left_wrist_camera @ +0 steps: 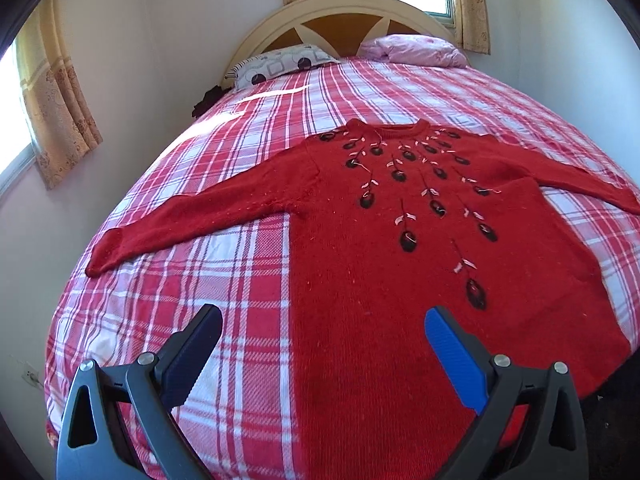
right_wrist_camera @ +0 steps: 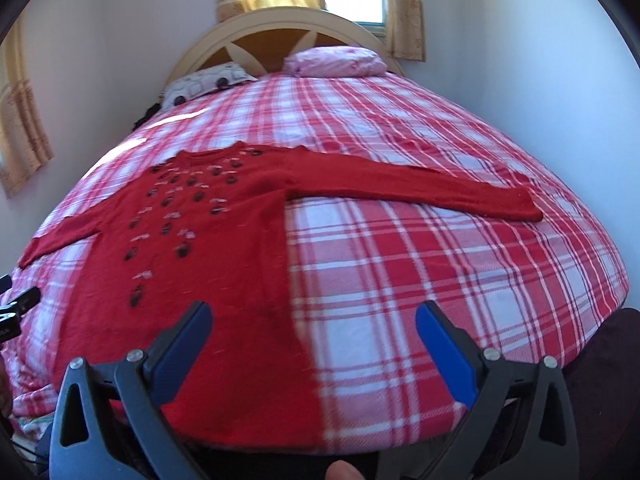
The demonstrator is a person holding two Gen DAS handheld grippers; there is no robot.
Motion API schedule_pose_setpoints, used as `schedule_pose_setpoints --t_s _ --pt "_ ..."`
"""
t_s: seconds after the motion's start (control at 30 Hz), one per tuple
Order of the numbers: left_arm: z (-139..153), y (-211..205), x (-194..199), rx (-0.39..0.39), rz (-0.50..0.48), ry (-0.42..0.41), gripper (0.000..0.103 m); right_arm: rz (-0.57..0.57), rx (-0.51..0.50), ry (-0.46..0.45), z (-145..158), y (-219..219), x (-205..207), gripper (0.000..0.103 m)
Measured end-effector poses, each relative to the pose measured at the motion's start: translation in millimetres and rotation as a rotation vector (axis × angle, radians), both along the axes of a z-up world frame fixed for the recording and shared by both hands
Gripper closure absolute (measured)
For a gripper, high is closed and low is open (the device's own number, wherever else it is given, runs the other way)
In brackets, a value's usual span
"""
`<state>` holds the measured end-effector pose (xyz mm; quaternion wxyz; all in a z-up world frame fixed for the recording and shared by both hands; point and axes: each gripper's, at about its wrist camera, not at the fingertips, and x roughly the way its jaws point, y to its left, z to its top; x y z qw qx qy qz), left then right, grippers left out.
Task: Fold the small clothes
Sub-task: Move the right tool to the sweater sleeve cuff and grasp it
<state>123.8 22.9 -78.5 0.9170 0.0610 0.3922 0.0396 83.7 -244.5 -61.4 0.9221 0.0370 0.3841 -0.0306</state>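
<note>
A red knitted sweater (left_wrist_camera: 400, 248) with dark embroidered buds lies flat, face up, on the bed, both sleeves spread out sideways. It also shows in the right wrist view (right_wrist_camera: 208, 240), its long right sleeve (right_wrist_camera: 420, 188) reaching toward the bed's right side. My left gripper (left_wrist_camera: 324, 320) is open and empty, above the sweater's lower left hem. My right gripper (right_wrist_camera: 314, 316) is open and empty, above the sweater's lower right hem edge. Part of the left gripper (right_wrist_camera: 16, 312) shows at the left edge of the right wrist view.
The bed (left_wrist_camera: 240, 280) has a red and white plaid cover. A patterned grey pillow (left_wrist_camera: 280, 64) and a pink pillow (left_wrist_camera: 416, 50) lie by the cream headboard (left_wrist_camera: 340, 12). Walls stand close on both sides. Curtained windows are behind and left.
</note>
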Motion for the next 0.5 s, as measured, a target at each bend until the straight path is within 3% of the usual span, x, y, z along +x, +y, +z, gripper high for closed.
schedule_pose_setpoints --t_s 0.13,0.23,0.5 --pt "-7.1 -0.1 29.2 0.032 0.004 -0.001 0.001 -0.107 0.062 0.035 -19.6 -60.0 29.2 0.013" --pt "-10.7 3.6 52.2 0.052 0.018 -0.002 0.001 -0.237 0.148 0.046 -28.3 -121.7 46.8 0.015" --pt "-27.9 8.4 100.3 0.058 0.041 0.015 0.001 -0.526 0.237 0.003 -26.6 -242.5 61.7 0.020"
